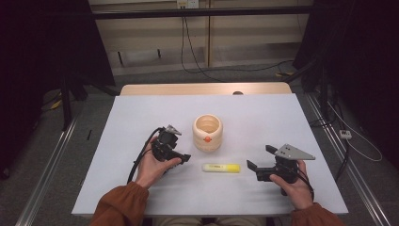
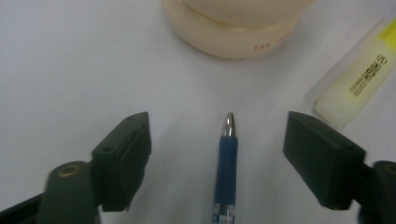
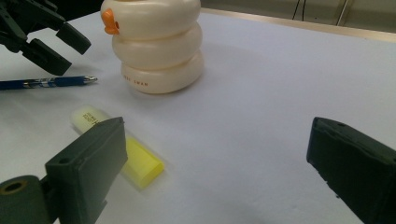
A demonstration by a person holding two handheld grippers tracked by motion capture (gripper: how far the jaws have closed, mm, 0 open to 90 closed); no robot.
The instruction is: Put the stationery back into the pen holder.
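Observation:
A blue pen (image 2: 226,158) lies on the white table (image 1: 263,117), its silver tip pointing toward a cream ringed holder (image 1: 207,133) with an orange beak. My left gripper (image 2: 219,123) stands open astride the pen, with a clear gap on both sides of it. In the high view the left gripper (image 1: 178,157) sits just left of the holder. A yellow highlighter (image 1: 221,167) lies in front of the holder. My right gripper (image 1: 260,157) rests to the highlighter's right, open, with nothing between its jaws. The right gripper view shows the pen (image 3: 46,82) under the left gripper (image 3: 65,46).
The table's far edge is a wooden strip (image 1: 202,88). Beyond it run floor cables and dark stands. Bare white tabletop stretches behind and to the right of the holder (image 3: 156,46). The highlighter (image 3: 144,163) lies partly behind my right gripper's (image 3: 217,130) left jaw.

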